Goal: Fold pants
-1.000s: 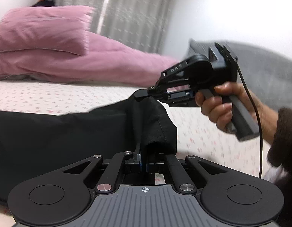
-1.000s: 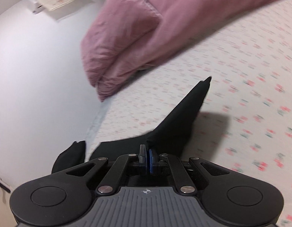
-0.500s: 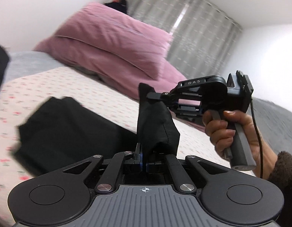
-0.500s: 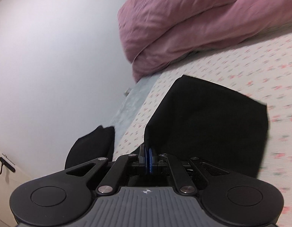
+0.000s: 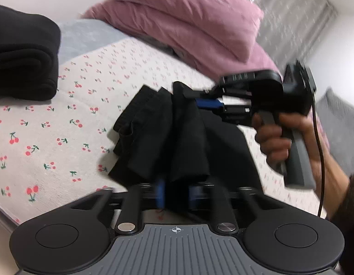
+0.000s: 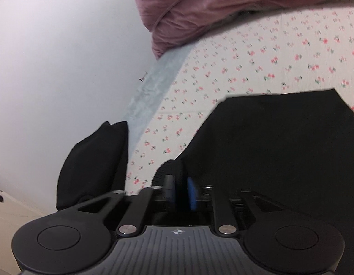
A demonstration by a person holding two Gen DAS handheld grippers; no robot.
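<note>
step: releasing fold | black cloth pants (image 5: 167, 137) folded over on cherry-print bed sheet (image 5: 51, 123) | left gripper (image 5: 174, 194), right gripper (image 6: 180, 192): jaws just opening, cloth loose between | left: I smooth, maybe fold again

The right gripper (image 5: 195, 96) is smeared by motion blur. The black pants (image 6: 280, 142) are cut off at the right edge, and the sheet beneath is hidden.
</note>
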